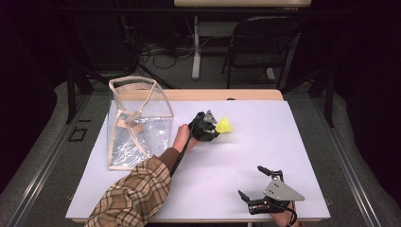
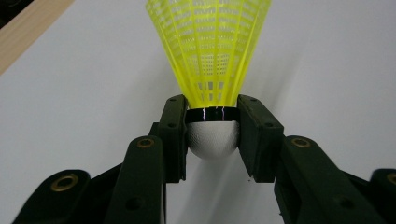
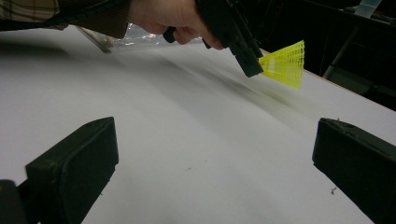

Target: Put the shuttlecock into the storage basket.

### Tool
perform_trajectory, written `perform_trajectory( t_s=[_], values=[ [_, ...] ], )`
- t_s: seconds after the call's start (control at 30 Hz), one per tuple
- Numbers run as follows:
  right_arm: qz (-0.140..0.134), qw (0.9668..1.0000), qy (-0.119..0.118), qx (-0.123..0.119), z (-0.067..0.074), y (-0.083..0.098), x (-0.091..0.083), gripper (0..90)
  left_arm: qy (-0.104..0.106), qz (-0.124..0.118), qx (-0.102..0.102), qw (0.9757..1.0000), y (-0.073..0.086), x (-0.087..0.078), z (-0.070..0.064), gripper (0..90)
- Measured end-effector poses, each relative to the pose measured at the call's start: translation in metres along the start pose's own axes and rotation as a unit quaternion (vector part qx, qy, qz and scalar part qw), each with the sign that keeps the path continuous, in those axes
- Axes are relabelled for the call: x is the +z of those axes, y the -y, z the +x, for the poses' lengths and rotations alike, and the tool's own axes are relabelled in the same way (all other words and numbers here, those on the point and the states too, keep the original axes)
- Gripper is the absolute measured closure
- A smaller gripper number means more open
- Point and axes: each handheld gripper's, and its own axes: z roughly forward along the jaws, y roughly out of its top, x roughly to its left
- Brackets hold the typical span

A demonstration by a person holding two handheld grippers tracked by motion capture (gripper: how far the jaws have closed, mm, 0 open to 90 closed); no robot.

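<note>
Nearest, the right hand-held gripper (image 1: 260, 186) rests spread at the counter's (image 1: 283, 137) near right corner; the left hand-held gripper (image 1: 211, 126) pinches a shuttlecock (image 2: 208, 51) by its rounded cork only; that shallow hold could let it slip, judging by the curve, and drop short of the bag (image 1: 137, 118).

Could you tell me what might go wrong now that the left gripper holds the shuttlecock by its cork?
The left gripper pinches the shuttlecock only across its rounded white cork, so it could squirt out or twist. If it goes to the clear bag, the soft rim may catch the skirt or fold.
</note>
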Motion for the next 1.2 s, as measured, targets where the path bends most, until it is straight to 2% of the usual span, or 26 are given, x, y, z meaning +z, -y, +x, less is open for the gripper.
perform_trajectory(
  t_s=[0.63, 1.2],
  values=[
    [0.001, 1.0, 0.001, 0.001, 0.0, 0.0, 0.0, 0.2, -0.003, -0.017, 0.01, 0.9998, -0.025, -0.028, 0.003, 65.0],
    [0.0, 1.0, 0.002, 0.004, -0.001, 0.001, 0.0, 0.3, -0.005, -0.025, 0.021, 0.9995, -0.04, -0.041, 0.004, 65.0]
  ],
)
